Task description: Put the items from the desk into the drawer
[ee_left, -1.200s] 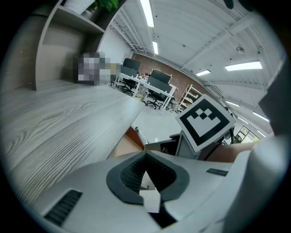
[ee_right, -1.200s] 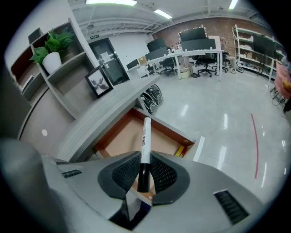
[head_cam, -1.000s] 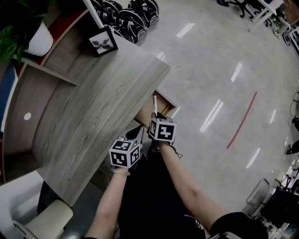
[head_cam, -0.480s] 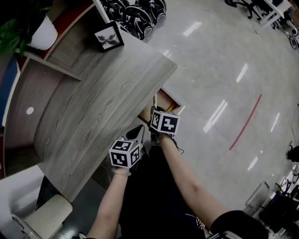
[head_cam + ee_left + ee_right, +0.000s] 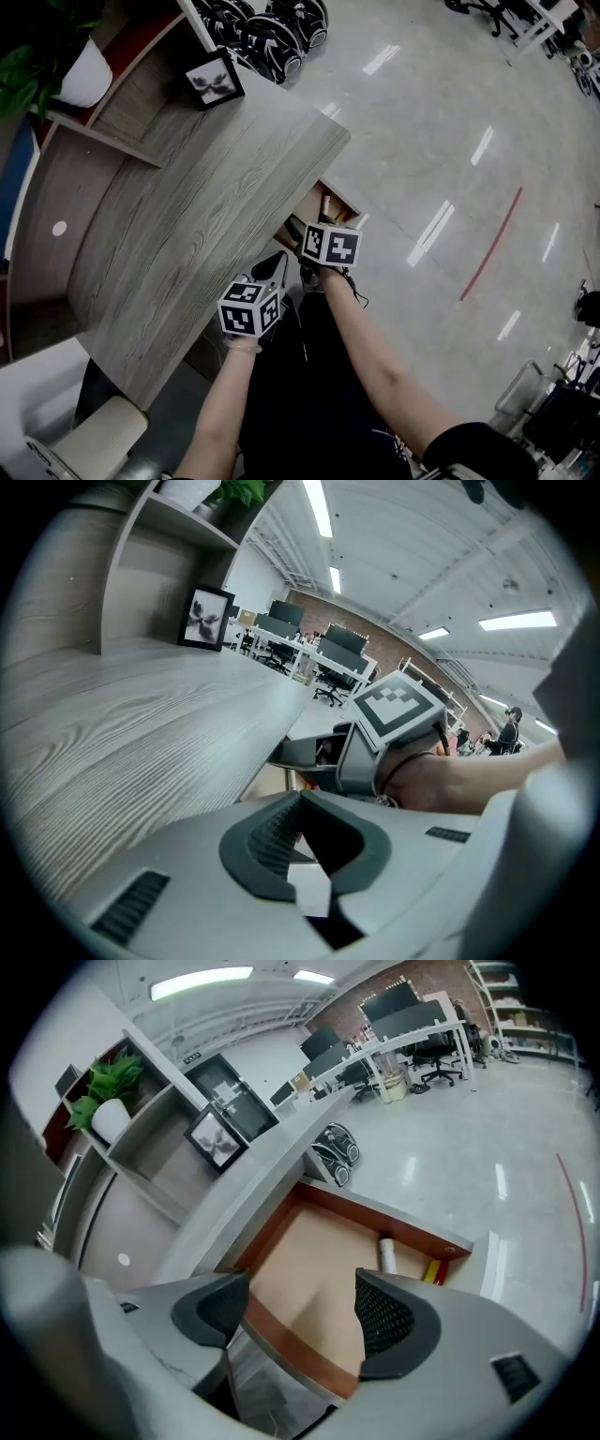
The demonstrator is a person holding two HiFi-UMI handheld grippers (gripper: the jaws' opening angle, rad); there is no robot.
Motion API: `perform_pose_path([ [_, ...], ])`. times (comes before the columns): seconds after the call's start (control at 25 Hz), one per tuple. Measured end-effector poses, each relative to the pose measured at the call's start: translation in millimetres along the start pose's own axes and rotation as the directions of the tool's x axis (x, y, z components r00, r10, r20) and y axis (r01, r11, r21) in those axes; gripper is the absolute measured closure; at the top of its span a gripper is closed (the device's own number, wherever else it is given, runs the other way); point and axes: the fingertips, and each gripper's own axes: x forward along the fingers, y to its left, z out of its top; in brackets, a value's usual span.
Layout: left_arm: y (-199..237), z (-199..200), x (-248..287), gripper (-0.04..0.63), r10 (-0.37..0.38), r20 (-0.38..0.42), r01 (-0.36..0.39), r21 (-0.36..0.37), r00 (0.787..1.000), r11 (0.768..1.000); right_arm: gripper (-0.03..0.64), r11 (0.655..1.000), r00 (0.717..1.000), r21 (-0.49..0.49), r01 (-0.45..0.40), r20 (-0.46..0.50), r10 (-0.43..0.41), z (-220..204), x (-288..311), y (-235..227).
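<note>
The white marker (image 5: pixel 386 1253) lies in the drawer (image 5: pixel 298 1346) against its far wall, right of centre in the right gripper view, beside a yellow and red stick (image 5: pixel 433 1271). Above it, the right gripper (image 5: pixel 300 1288) has just opened its 2 jaws wide, with nothing between them. The left gripper (image 5: pixel 300 799) is clenched and empty. Withdrawing low could snag the drawer's rim. The picture frame (image 5: pixel 212 79), upper left in the head view, might be overlooked.
</note>
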Motion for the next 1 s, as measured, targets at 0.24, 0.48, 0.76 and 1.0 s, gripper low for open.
perform_pose_path([
  [0.24, -0.5, 3.0, 1.6, 0.583, -0.006, 0.005, 0.006, 0.008, 1.000, 1.000, 0.284, 1.000, 1.000, -0.006, 0.021, 0.023, -0.021, 2.5, -4.9, -4.7],
  [0.48, -4.0, 3.4, 2.9, 0.583, -0.018, 0.008, 0.018, 0.017, 1.000, 1.000, 0.238, 1.000, 0.998, -0.006, 0.022, 0.060, -0.022, 5.5, -13.1, -7.5],
  [0.76, -10.2, 4.8, 2.6, 0.583, -0.029, 0.014, 0.029, 0.039, 0.999, 0.999, 0.245, 0.998, 0.996, -0.027, -0.048, 0.071, 0.050, 1.4, -26.5, -0.3],
  [1.0, -16.2, 7.8, 0.9, 0.583, -0.039, 0.018, 0.038, 0.061, 0.999, 0.997, 0.327, 0.998, 0.993, -0.025, -0.054, 0.106, 0.057, 2.7, -43.2, -6.4],
])
